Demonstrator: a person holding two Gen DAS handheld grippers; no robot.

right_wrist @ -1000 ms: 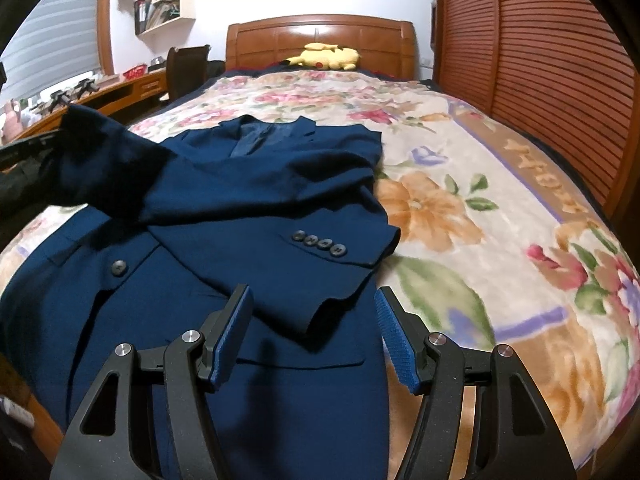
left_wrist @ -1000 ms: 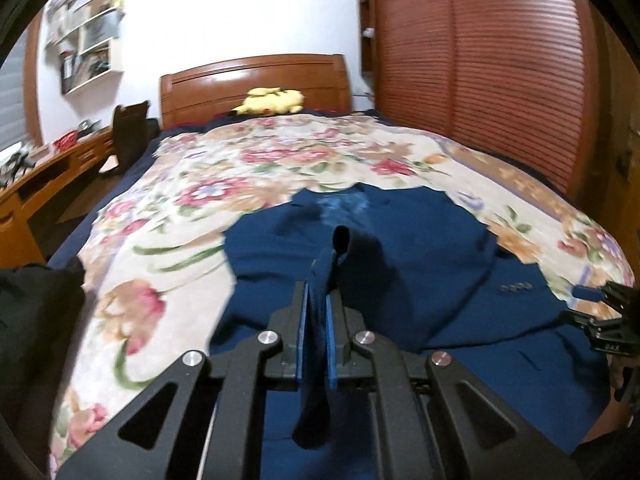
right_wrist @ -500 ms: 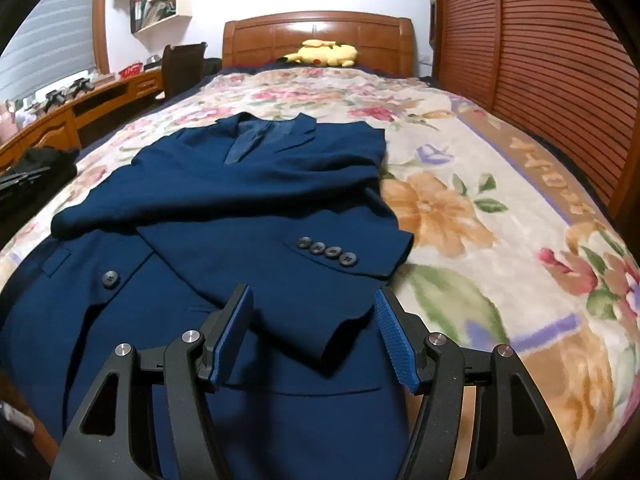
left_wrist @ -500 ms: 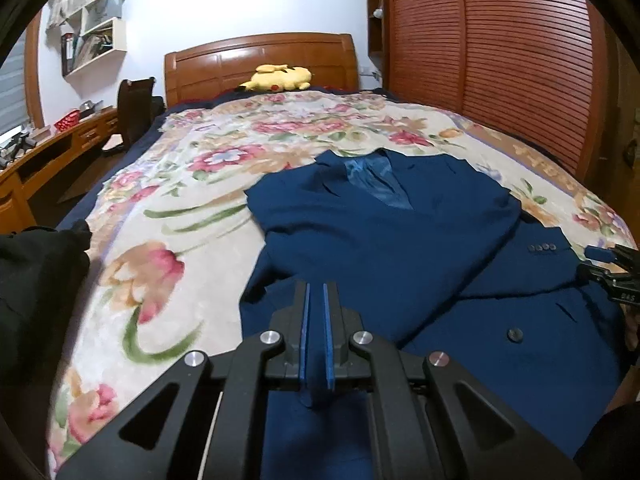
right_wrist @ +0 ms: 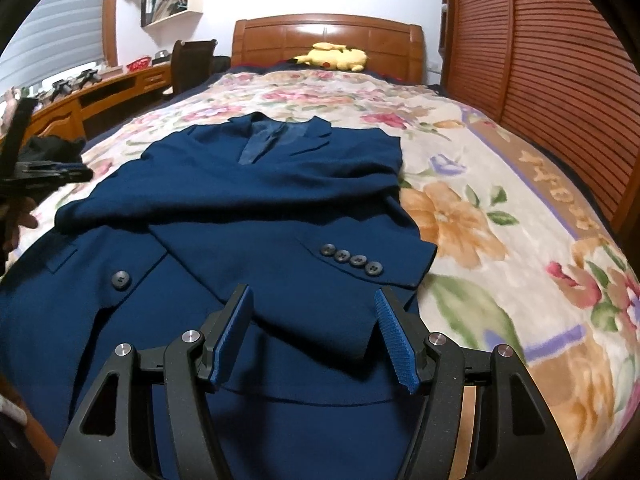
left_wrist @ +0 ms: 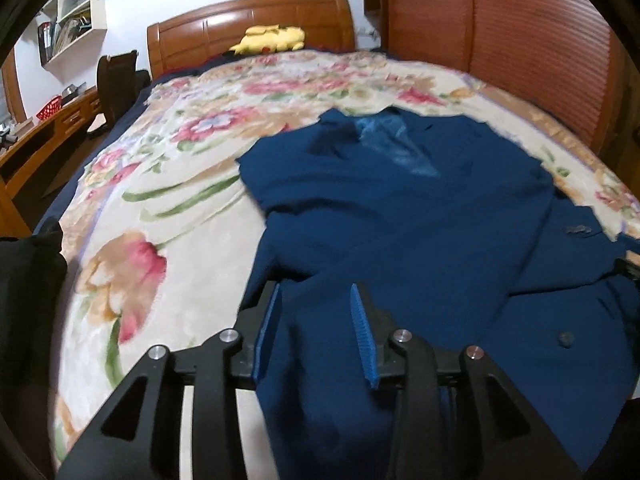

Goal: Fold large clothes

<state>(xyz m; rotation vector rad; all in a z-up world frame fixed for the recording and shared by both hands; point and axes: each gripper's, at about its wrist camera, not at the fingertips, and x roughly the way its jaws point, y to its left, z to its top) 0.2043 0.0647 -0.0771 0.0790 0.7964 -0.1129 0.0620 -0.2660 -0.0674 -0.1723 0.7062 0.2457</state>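
Note:
A navy blue suit jacket (right_wrist: 260, 208) lies front up on the flowered bedspread (right_wrist: 480, 208), collar toward the headboard, both sleeves folded across the chest. The upper sleeve's cuff with several buttons (right_wrist: 352, 258) lies on the right. The jacket also shows in the left wrist view (left_wrist: 400, 216). My left gripper (left_wrist: 316, 312) is open and empty, just above the jacket's left lower edge. My right gripper (right_wrist: 314, 320) is open and empty, above the lower front of the jacket below the cuff. The left gripper also shows at the left edge of the right wrist view (right_wrist: 48, 172).
A yellow plush toy (right_wrist: 336, 56) lies by the wooden headboard (right_wrist: 328, 36). A slatted wooden wall (right_wrist: 560, 80) runs along the bed's right side. A desk (right_wrist: 100, 92) and a dark chair (right_wrist: 192, 64) stand left of the bed. Dark cloth (left_wrist: 24, 292) lies at the bed's left edge.
My left gripper carried the sleeve across the jacket, laid it down and opened, letting it go. The right gripper has stayed open and almost still.

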